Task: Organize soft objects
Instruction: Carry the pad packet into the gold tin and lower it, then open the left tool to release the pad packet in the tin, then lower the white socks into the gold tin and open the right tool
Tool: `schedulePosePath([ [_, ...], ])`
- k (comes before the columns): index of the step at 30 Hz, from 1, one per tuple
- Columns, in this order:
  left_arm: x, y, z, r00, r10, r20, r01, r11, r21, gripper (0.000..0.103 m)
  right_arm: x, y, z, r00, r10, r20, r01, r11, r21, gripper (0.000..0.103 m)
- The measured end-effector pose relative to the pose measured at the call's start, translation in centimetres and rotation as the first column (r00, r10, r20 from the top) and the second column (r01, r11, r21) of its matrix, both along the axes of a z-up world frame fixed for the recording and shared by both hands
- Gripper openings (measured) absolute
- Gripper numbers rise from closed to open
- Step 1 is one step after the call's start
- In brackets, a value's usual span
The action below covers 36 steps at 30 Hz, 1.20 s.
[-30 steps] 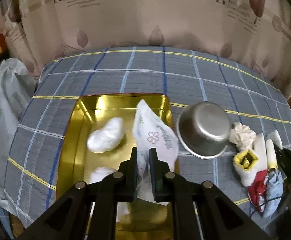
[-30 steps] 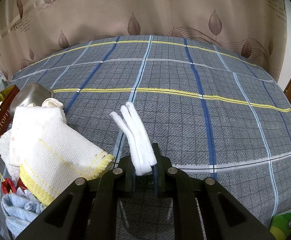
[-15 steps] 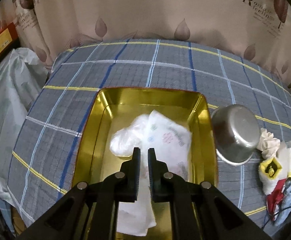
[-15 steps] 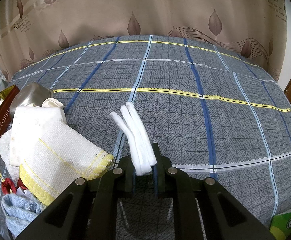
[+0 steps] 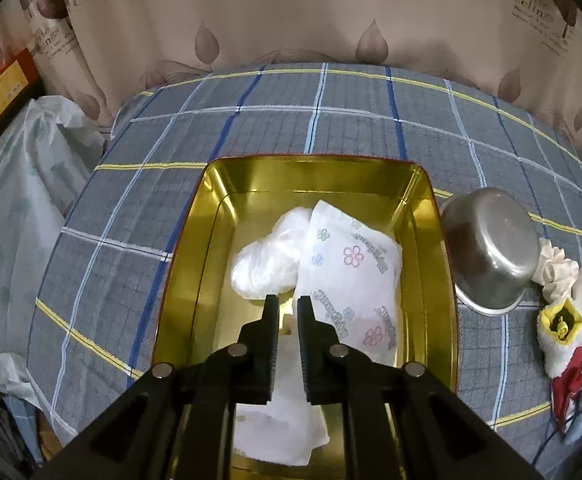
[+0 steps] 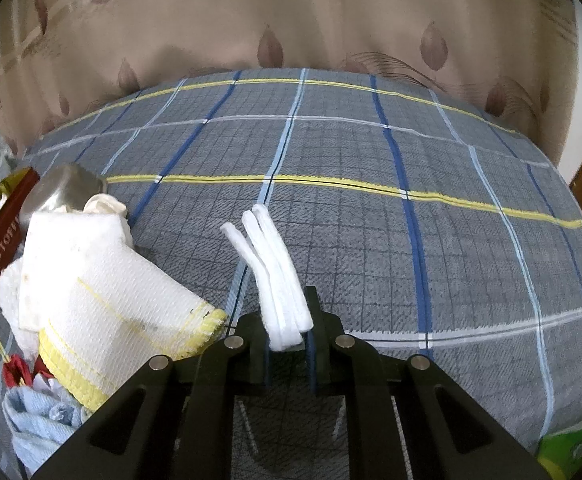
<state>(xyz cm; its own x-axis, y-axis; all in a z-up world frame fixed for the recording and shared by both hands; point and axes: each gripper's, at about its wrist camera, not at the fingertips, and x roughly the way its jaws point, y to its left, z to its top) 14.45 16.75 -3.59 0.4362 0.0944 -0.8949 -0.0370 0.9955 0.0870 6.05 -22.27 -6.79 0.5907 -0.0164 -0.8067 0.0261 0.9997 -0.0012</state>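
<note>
A gold tray (image 5: 187, 240) sits on the checked cloth. In it lie a white plastic-wrapped bundle (image 5: 263, 264) and a white flower-printed packet (image 5: 355, 272), which leans partly over the bundle. My left gripper (image 5: 288, 308) hovers low over the packet's near edge. Its jaws are opening with a narrow gap, and the pads do not press the packet. In the right wrist view my right gripper (image 6: 287, 312) is shut on a stack of white cotton pads (image 6: 271, 264), which stick up above the cloth.
A steel bowl (image 5: 491, 252) stands right of the tray. Beside it is a heap of cloths (image 5: 563, 328): a white towel with a yellow hem (image 6: 103, 280), a blue cloth (image 6: 39, 416) and something red. A curtain hangs behind. A green packet (image 6: 571, 452) lies near right.
My left gripper carried the flower-printed packet forward and down into the tray, where it now lies flat, and the jaws have parted slightly. The right gripper and its pads have not moved.
</note>
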Motion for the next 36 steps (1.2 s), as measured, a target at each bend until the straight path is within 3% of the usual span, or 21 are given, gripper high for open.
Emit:
schedulePosePath([
  [4,-0.9,0.1,0.1,1.0,-0.005,0.008,0.005,1.0,0.017,0.024,0.2,-0.2,0.2,1.0,-0.006,-0.013,0.006,1.0,0.02,0.012],
  [9,-2.5,-0.4,0.7,0.997,-0.017,0.069,0.01,0.995,0.098,0.025,0.4,0.1,0.6,1.0,-0.023,-0.019,0.023,1.0,-0.001,0.011],
  [16,-3.6,1.0,1.5,0.992,0.027,0.12,-0.031,0.999,0.037,0.025,-0.1,0.6,3.2,0.999,-0.034,0.015,0.035,0.999,-0.011,0.011],
  [20,-4.1,2.9,2.0,0.987,0.077,0.143,-0.07,0.996,-0.047,0.025,-0.2,2.3,5.8,0.999,0.004,0.039,-0.005,1.0,0.012,0.011],
  [29,-5.4,5.7,2.2,0.981,0.138,0.134,-0.127,0.988,-0.088,0.025,0.5,12.3,8.9,0.975,0.218,0.052,-0.222,0.971,0.088,0.011],
  [36,-6.6,7.1,1.9,0.975,0.175,0.136,-0.173,0.985,-0.029,0.025,1.1,21.5,8.6,0.922,0.386,0.028,-0.387,0.914,0.122,0.011],
])
